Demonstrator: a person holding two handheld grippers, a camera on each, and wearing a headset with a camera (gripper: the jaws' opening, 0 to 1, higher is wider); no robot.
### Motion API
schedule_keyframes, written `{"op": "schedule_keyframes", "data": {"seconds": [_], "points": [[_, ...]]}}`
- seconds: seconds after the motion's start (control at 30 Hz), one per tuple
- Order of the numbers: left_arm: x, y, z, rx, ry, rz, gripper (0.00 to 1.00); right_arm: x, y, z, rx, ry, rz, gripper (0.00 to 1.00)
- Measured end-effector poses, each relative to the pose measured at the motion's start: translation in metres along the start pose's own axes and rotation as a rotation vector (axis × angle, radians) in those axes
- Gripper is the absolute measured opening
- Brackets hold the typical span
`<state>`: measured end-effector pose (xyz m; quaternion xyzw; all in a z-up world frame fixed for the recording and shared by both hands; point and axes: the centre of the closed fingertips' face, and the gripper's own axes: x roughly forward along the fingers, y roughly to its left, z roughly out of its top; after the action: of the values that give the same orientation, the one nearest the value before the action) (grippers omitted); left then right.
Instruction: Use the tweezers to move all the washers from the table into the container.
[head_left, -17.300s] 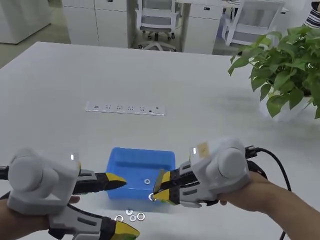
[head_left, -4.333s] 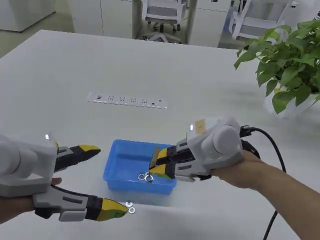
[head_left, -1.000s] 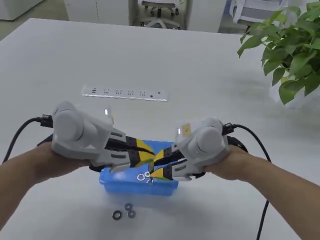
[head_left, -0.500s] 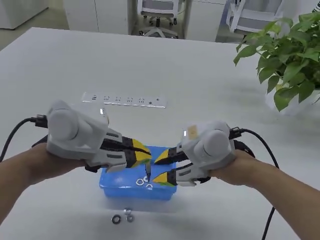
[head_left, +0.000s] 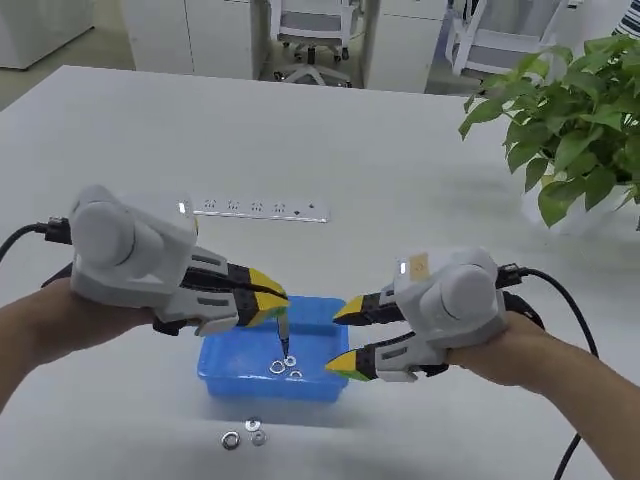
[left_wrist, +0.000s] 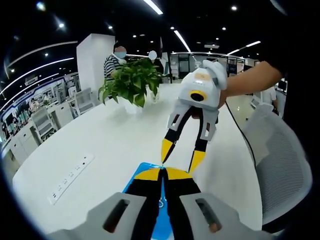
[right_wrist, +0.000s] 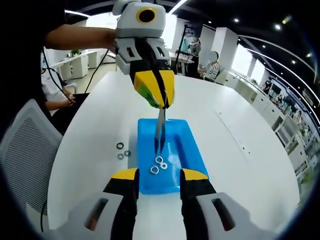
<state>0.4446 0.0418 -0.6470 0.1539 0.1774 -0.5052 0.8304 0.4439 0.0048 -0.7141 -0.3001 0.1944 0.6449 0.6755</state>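
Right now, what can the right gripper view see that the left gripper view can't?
The right gripper view shows the washers inside the blue container, the loose washers on the table beside it, and the tweezers hanging from the left tool. The left gripper view shows the potted plant and the right tool, jaws apart. Both share the blue container and the white table.
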Motion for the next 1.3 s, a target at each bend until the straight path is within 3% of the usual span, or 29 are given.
{"op": "schedule_keyframes", "data": {"seconds": [0.47,0.97,1.3], "points": [[-0.019,-0.004,0.003,-0.012,0.016,0.029,0.05,-0.019,0.013,-0.005,0.105,-0.027,-0.053,0.45],[-0.035,-0.014,0.001,-0.018,0.033,0.046,0.05,-0.029,0.019,-0.009,0.142,-0.048,-0.1,0.59],[-0.042,-0.023,-0.006,-0.028,0.042,0.049,0.05,-0.03,0.027,-0.012,0.173,-0.074,-0.098,0.68]]}}
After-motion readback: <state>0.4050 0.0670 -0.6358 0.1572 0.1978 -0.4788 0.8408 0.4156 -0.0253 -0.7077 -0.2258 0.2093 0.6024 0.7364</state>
